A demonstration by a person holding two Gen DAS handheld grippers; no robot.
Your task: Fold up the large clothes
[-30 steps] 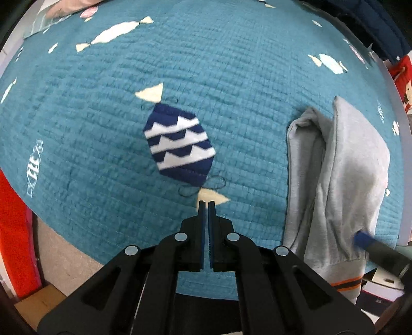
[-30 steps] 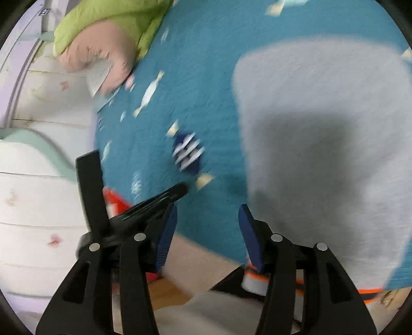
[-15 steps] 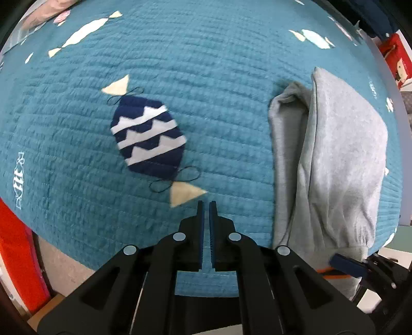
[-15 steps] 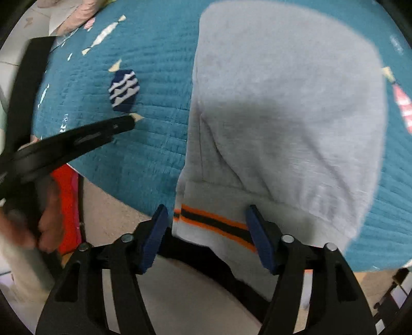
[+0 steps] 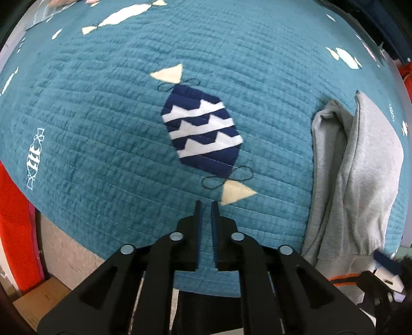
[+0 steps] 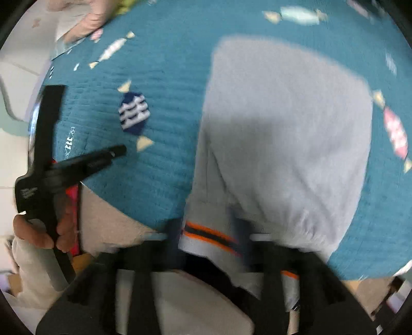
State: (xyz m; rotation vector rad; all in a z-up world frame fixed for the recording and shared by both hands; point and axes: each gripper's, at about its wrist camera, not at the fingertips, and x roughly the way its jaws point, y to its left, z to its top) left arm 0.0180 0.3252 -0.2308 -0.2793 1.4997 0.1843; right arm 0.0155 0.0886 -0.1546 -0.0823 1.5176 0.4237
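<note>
A grey sweatshirt [image 5: 360,167] lies folded lengthwise on the teal quilt [image 5: 103,116], and it fills the middle of the right wrist view [image 6: 283,128]. Its white hem with orange and black stripes [image 6: 208,234] hangs over the bed's near edge. My right gripper [image 6: 207,226], blurred, has that hem between its blue fingers; the jaws are opening and do not pinch it. My left gripper [image 5: 205,206] points down over bare quilt left of the sweatshirt. Its jaws are opening by a narrow gap, with nothing between them.
A navy-and-white candy patch [image 5: 203,134] marks the quilt just beyond the left gripper. Beige floor [image 5: 64,244], a red panel [image 5: 13,219] and a cardboard box [image 5: 38,301] lie below the bed's edge. A pink and green pillow [image 6: 87,15] sits at the far corner.
The left gripper's jaws have parted slightly, and it has shifted left, away from the sweatshirt. The right gripper swung onto the striped hem and its fingers now stand wider.
</note>
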